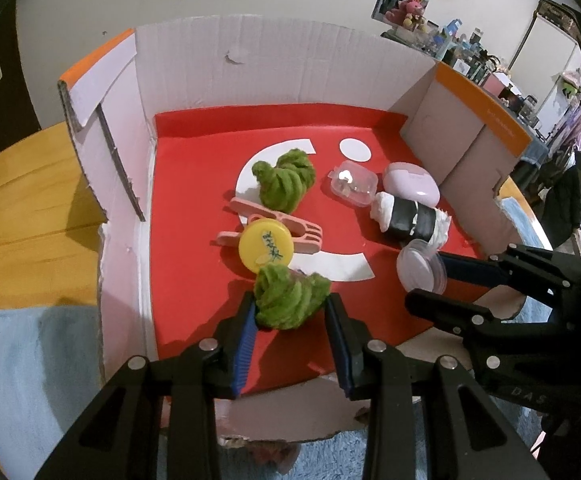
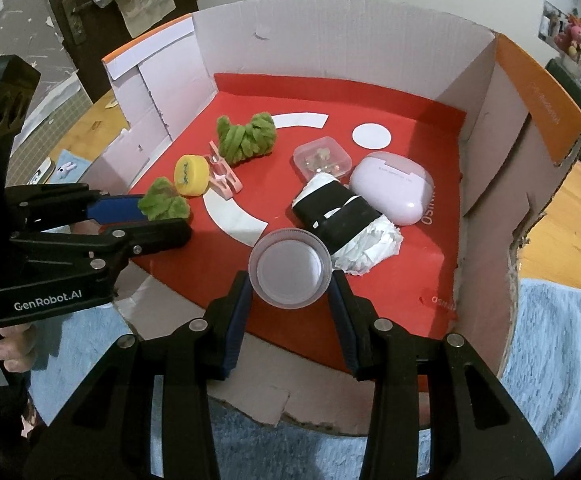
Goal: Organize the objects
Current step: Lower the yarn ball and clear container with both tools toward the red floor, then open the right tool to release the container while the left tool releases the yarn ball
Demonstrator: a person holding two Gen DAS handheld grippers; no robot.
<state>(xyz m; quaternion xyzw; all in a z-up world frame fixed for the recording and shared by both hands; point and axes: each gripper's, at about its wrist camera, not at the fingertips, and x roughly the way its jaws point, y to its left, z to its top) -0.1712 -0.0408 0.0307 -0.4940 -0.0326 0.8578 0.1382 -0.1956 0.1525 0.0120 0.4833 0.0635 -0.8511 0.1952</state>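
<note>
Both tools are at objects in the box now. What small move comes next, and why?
Probably lift both straight up a little. The left tool brackets the near green fuzzy bundle, and the right tool brackets the clear round lid. Both objects sit low on the red box floor.

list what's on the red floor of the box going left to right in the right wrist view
green fuzzy bundle in the left gripper → yellow cap → pink clip → clear round lid → lilac case
</note>
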